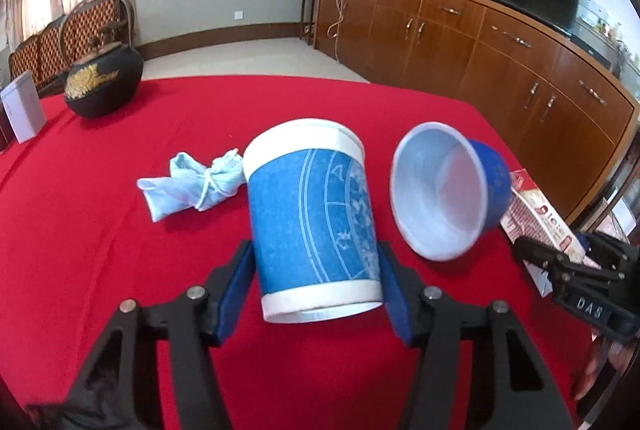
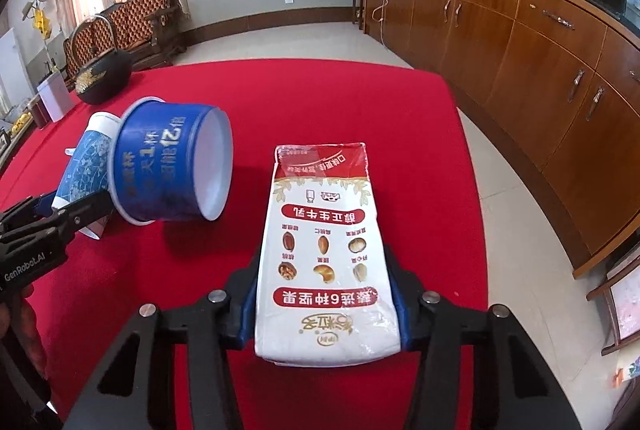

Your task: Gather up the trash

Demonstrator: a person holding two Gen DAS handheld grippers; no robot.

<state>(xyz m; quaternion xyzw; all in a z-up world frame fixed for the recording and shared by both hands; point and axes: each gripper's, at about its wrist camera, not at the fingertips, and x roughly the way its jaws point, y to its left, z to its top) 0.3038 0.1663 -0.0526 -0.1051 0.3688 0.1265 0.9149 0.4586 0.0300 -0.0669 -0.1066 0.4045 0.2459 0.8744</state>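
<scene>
We count two paper cups, one milk carton and one crumpled face mask as the trash here, all on or over a table under a red tablecloth (image 1: 100, 250).

Our left gripper (image 1: 316, 278) is clamped on the tall blue-and-white paper cup (image 1: 312, 222), its blue pads (image 1: 236, 290) pressed against both sides near the cup's base, the cup tilted with its mouth away from us. Just to its right lies the second cup, a shorter dark blue paper cup (image 1: 444, 190), on its side with its white inside facing the left camera; in the right wrist view this same cup (image 2: 176, 162) overlaps the held one, so we cannot tell whether they touch.

Our right gripper (image 2: 326, 298) grips the one white-and-red milk carton (image 2: 324, 250) by its sides, printed face up.

The pale blue face mask (image 1: 192, 186) sits bunched on the cloth just left of the tall cup.

Farther back on the left stand one black teapot (image 1: 104, 82) with a gold motif and one white box (image 1: 24, 110).
</scene>
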